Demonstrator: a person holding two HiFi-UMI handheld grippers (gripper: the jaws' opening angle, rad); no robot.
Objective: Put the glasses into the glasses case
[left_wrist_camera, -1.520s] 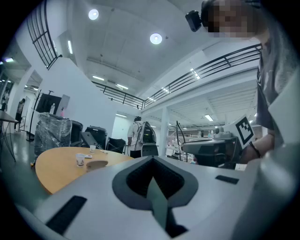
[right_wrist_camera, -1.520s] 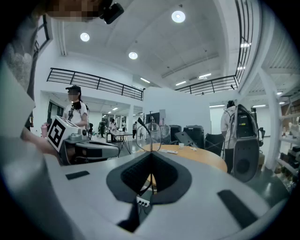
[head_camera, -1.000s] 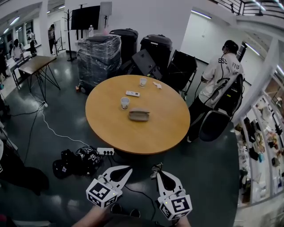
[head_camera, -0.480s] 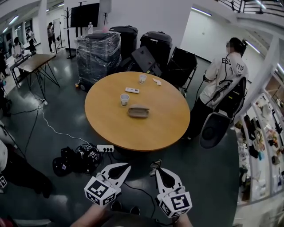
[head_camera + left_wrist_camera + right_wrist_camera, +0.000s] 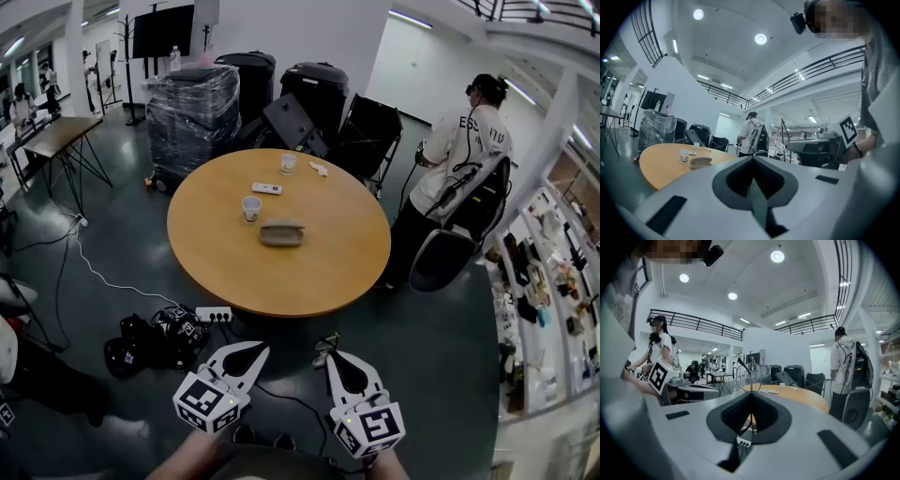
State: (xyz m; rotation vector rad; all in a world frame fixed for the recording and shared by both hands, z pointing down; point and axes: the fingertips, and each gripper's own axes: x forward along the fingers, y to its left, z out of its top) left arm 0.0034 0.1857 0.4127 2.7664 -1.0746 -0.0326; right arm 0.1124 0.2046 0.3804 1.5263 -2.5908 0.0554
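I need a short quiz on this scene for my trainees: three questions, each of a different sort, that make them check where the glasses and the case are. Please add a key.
1. True or false: the glasses lie on the round table beside the glasses case.
2. Which gripper holds the glasses? A the left one; B the right one; C neither.
3. How many paper cups stand on the table?

Key:
1. False: they are off the table, held in a gripper.
2. B: the right gripper is shut on them, and the left gripper is shut on nothing.
3. Two.
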